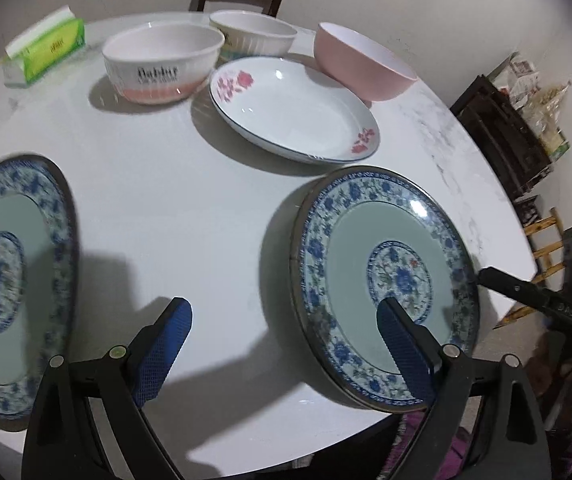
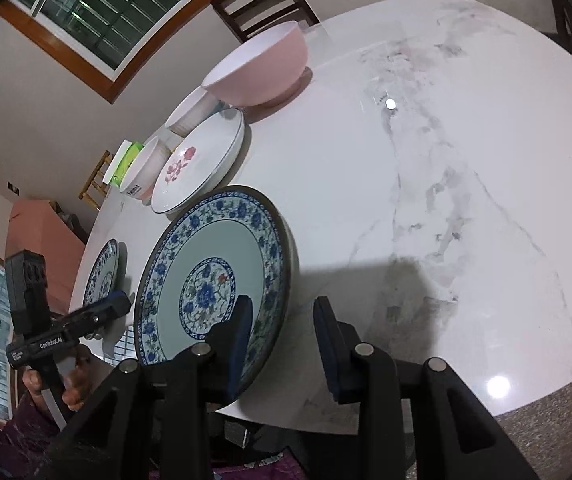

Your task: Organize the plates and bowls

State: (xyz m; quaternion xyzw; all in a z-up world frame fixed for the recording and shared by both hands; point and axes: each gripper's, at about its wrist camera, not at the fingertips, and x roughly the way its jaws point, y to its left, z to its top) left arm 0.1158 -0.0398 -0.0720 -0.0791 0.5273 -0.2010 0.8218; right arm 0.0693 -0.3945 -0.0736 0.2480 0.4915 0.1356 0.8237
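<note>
At our far left a blue-patterned plate (image 1: 5, 292) lies flat near the table (image 1: 189, 184) edge. Our left gripper (image 1: 286, 344) hangs over bare tabletop between the two matching plates, fingers spread wide and empty. To its right sits the second blue-patterned plate (image 1: 386, 280), with the right gripper (image 2: 281, 344) at its near rim, jaws parted and one finger overlapping the rim without pinching it. Behind stand a lettered bowl (image 1: 161, 64), a ribbed bowl (image 1: 253, 36), a rose plate (image 1: 294, 108) and a pink bowl (image 1: 362, 64). We judge these glazed, stiff, slippery and breakable; the raised rim looks the surest hold.
</note>
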